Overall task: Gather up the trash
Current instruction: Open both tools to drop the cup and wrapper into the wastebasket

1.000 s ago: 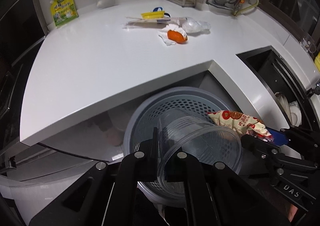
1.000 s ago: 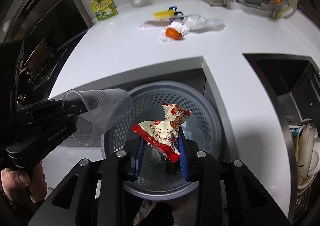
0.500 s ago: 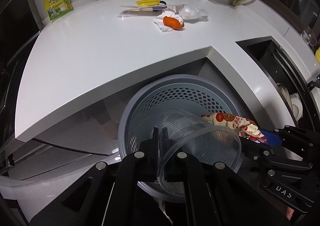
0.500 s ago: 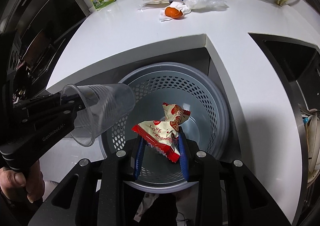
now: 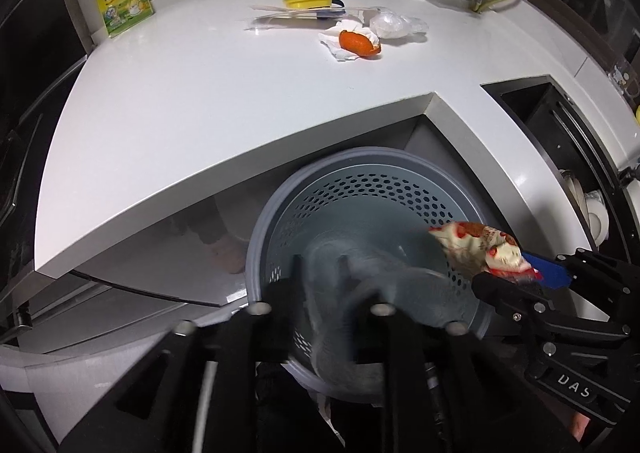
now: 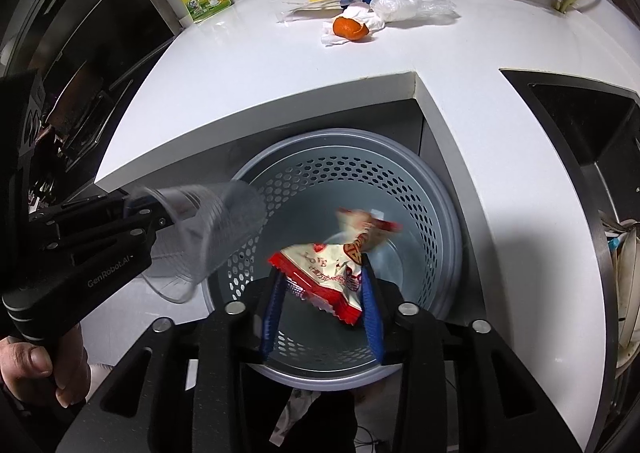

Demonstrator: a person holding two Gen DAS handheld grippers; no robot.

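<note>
I had both tongs over the grey perforated bin (image 6: 420, 193) below the white table (image 5: 200, 113). The left tongs (image 6: 160, 213) were opening, the clear plastic cup (image 6: 216, 229) a blur at their tips. The right tongs (image 6: 320, 293) were opening too, the red-and-cream snack wrapper (image 6: 328, 269) loose between the blue pads (image 6: 370, 305). Orange peel (image 5: 358, 43) on a tissue lay far back on the table.

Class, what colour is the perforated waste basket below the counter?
Blue-grey; the waste basket shows best in the right wrist view.
</note>
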